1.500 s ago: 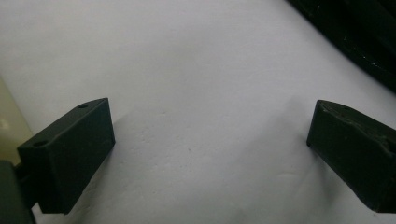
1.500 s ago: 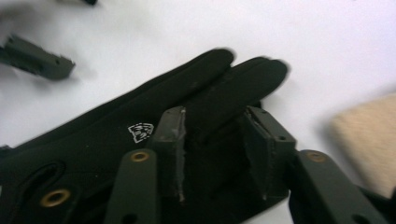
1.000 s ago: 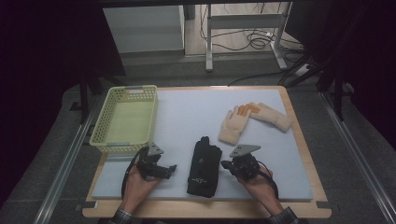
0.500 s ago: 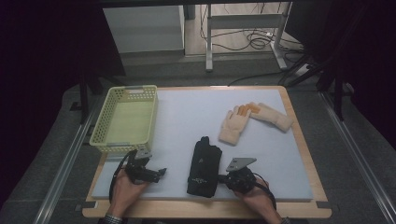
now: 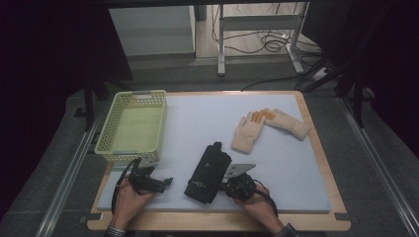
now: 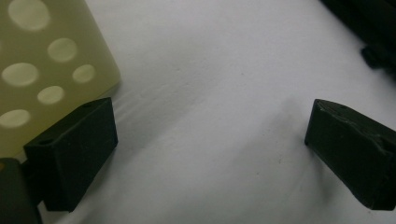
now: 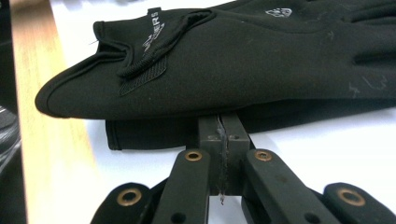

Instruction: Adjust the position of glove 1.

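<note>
- A pale yellow-green perforated plastic basket point(image 5: 134, 126) stands at the left of the tabletop point(image 5: 197, 118), on its white foam pad, toward the far side.
- The left gripper point(image 5: 165, 182) lies low over the pad just in front of the basket's near right corner, held in the person's left hand point(image 5: 129, 196). In the left gripper view its jaws stand wide apart with bare white pad between them; the basket's dotted wall point(image 6: 42, 70) is just beside one jaw, and a dark edge of the glove sits at the far right corner.
- A pair of black fabric gloves point(image 5: 208, 173), stacked one on the other, lies near the front middle of the pad, cuffs toward the near edge, well to the right of the left gripper's jaws.
- The right gripper point(image 5: 225, 185) is at the gloves' right side, held in the right hand point(image 5: 257, 207). In the right gripper view its jaws are pressed together, their tips tucked under the edge of the upper glove point(image 7: 243, 65), against the lower one; whether fabric is pinched cannot be told.
- Two cream knitted gloves with orange fingertips point(image 5: 269, 126) lie at the far right, well apart from both grippers.
</note>
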Motion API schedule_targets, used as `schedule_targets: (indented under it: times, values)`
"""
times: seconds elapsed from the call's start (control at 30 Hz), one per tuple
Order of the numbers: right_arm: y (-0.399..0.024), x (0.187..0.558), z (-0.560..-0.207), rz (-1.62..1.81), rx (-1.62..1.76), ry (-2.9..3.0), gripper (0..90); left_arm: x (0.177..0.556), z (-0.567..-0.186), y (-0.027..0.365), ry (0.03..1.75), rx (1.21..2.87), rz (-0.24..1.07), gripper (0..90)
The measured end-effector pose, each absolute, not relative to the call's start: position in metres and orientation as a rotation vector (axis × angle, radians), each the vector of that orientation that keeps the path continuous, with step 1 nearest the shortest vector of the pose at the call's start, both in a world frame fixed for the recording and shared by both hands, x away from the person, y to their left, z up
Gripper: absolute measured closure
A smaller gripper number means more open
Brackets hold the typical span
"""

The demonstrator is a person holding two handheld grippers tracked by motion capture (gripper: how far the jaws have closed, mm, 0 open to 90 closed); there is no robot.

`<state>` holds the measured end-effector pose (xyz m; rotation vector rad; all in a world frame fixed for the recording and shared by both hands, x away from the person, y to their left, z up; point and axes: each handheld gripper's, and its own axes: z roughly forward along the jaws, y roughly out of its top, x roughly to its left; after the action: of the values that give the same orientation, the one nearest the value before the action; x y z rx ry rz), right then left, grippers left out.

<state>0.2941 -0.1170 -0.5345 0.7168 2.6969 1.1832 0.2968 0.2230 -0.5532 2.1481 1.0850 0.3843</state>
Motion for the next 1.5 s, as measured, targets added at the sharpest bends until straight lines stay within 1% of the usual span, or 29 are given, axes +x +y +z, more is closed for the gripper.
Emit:
schedule_targets:
  times: [0.37, 0.6, 0.7, 0.77, 0.87, 1.03, 1.33, 1.5]
  values:
    - [-0.081, 0.313, -0.536, 1.153, 0.706, 2.665, 88.6, 0.297, -0.554, 0.223, 1.089, 2.152, 0.378, 1.8]
    - [-0.070, 0.320, -0.537, 1.156, 0.706, 2.647, 88.3, 0.297, -0.554, 0.223, 1.090, 2.153, 0.379, 1.8]
    - [-0.074, 0.318, -0.534, 1.141, 0.693, 2.670, 80.8, 0.298, -0.554, 0.223, 1.090, 2.152, 0.376, 1.8]
    - [-0.083, 0.317, -0.531, 1.156, 0.697, 2.652, 77.7, 0.298, -0.554, 0.223, 1.090, 2.151, 0.374, 1.8]
    - [-0.098, 0.317, -0.526, 1.163, 0.721, 2.625, 69.7, 0.298, -0.554, 0.223, 1.091, 2.148, 0.374, 1.8]
    - [-0.120, 0.322, -0.522, 1.131, 0.748, 2.590, 52.4, 0.298, -0.554, 0.223, 1.090, 2.148, 0.375, 1.8]
    - [-0.151, 0.327, -0.520, 1.087, 0.807, 2.540, 27.3, 0.298, -0.554, 0.223, 1.090, 2.151, 0.374, 1.6]
    - [-0.175, 0.332, -0.520, 1.076, 0.859, 2.504, 20.9, 0.298, -0.554, 0.223, 1.091, 2.153, 0.374, 1.7]
